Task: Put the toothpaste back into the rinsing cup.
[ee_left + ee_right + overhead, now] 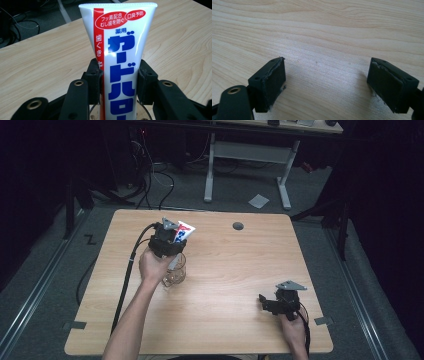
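- Left gripper (169, 240): clamped on the toothpaste tube (121, 62), held upright above the glass cup (175, 272) on the table (225, 270).
- Right gripper (327, 82): jaws spread wide, nothing between them, low over bare wood.

Toothpaste tube's (120, 62) lower end (and glass (143, 112) rim) cut off below.

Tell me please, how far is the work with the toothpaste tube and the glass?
Done: the left tongs are shut on the toothpaste tube, and it stands upright over the glass. In hand: its lower end is at the glass rim; whether it rests inside I cannot tell. Left: probably letting go of the tube. The right tongs are open over the bare table.
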Motion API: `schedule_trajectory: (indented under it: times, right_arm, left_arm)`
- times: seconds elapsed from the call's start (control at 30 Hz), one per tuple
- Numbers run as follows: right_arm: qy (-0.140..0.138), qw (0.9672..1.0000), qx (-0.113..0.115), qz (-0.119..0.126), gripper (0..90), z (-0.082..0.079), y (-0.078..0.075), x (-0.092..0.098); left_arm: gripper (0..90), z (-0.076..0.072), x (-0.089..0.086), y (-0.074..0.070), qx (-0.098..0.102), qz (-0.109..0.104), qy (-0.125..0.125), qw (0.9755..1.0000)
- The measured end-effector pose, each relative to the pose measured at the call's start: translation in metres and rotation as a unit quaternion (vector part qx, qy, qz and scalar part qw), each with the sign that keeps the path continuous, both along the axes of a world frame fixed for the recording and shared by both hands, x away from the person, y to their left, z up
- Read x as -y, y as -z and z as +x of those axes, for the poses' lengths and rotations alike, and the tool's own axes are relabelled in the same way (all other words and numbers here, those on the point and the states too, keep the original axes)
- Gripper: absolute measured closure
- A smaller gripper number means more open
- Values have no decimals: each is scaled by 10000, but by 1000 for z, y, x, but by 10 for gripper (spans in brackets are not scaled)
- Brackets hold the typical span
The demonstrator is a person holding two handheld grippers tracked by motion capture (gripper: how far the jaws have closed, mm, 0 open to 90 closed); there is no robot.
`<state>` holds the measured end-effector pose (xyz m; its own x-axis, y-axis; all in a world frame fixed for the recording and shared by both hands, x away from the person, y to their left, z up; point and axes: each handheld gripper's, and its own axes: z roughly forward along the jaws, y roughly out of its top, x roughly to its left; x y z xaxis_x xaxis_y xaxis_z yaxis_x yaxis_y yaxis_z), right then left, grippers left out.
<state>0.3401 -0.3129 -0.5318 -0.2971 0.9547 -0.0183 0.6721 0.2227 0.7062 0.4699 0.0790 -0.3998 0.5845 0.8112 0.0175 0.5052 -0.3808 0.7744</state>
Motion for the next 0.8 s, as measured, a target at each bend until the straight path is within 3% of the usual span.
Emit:
schedule_trajectory:
  times: [0.8]
  right_arm:
    - [-3, 10000, 4, -2, 150, 0, 0, 0]
  left_arm:
    - [608, -6, 1, 10, -28, 124, 23, 9999]
